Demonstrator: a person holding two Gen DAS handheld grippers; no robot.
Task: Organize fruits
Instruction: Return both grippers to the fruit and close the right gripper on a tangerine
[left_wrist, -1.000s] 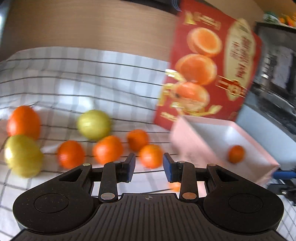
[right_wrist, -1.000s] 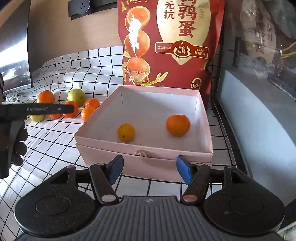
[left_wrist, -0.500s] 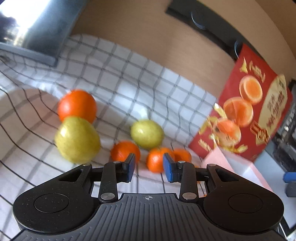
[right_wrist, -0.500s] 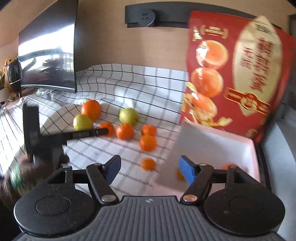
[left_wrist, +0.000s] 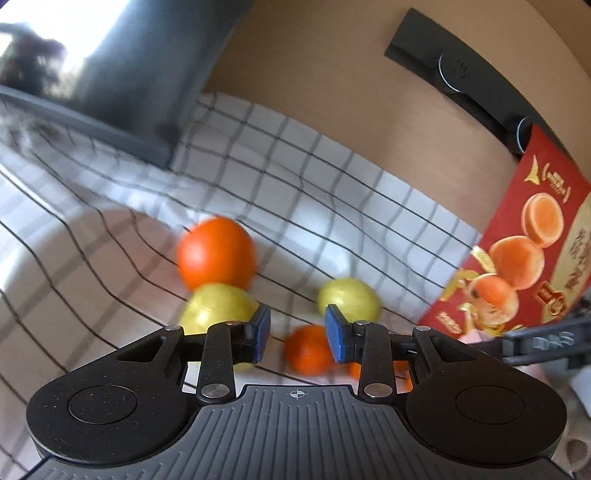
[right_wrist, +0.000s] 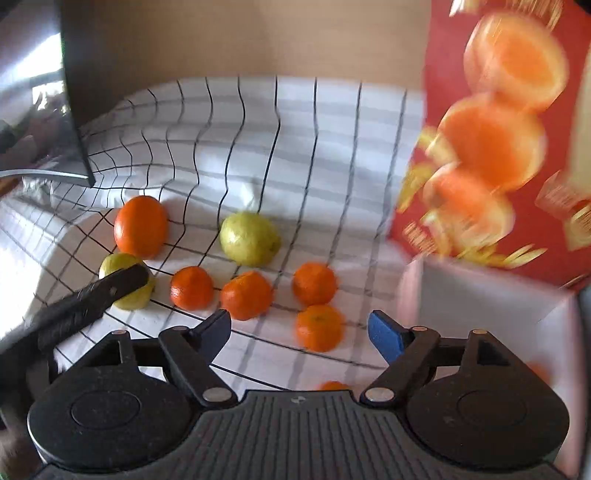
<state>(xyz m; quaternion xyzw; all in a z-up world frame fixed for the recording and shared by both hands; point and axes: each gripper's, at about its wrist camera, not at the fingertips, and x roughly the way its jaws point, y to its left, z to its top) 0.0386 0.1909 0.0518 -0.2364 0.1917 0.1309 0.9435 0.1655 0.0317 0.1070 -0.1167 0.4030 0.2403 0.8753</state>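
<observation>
Here, right gripper (right_wrist: 299, 332) over the checked cloth (right_wrist: 295, 147), jaws spreading wider, nothing gripped, a small mandarin (right_wrist: 319, 326) on the cloth in the gap beyond the tips. Further out, three more mandarins (right_wrist: 245, 295), then a yellow-green fruit (right_wrist: 249, 238) and a big orange (right_wrist: 141, 226) at the back; pink box (right_wrist: 480, 295) to the right, red bag (right_wrist: 517, 147) behind it, both blurred. Left gripper (left_wrist: 297, 332) set narrow, empty, blue pads apart. Just past its tips an orange mandarin (left_wrist: 308, 349), possibly below rather than between them; a second yellow-green fruit (left_wrist: 216, 308) behind the left finger, dark monitor (left_wrist: 129, 74) far back
</observation>
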